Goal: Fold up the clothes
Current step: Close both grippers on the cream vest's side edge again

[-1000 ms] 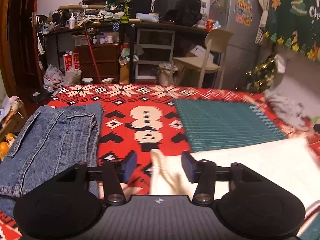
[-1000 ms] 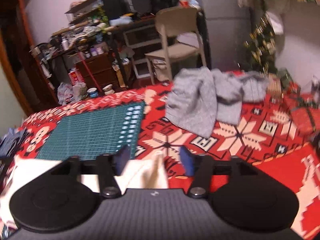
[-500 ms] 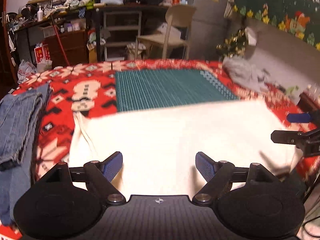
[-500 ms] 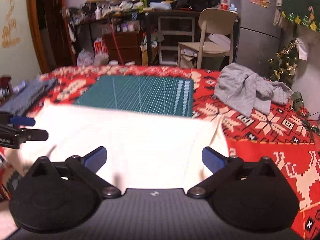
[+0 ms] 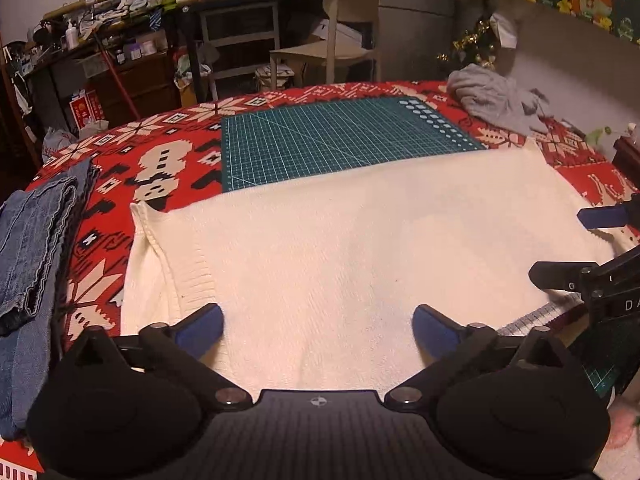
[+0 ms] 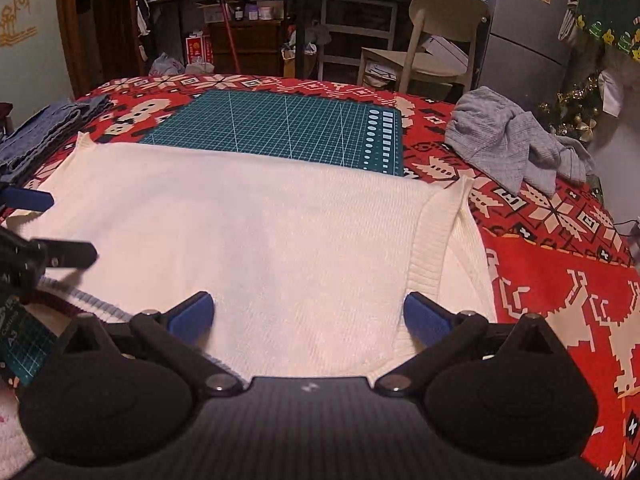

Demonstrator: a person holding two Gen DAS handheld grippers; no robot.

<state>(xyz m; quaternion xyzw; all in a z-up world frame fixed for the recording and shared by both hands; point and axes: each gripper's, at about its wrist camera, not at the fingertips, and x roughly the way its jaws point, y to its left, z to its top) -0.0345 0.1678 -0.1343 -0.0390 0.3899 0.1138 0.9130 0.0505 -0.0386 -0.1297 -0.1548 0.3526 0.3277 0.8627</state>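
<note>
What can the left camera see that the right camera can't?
Only the left wrist view shows the left gripper with both fingers wide open, plus the right gripper at its right edge. Only the right wrist view shows the right gripper's own open fingers head-on and the yellow drawing on the wall. Both show the white sweater, green cutting mat, grey garment and folded jeans.

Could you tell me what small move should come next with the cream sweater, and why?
Probably close each open gripper, left and right, on the near edge of the cream sweater: it lies flat and unfolded, and neither holds anything.
</note>
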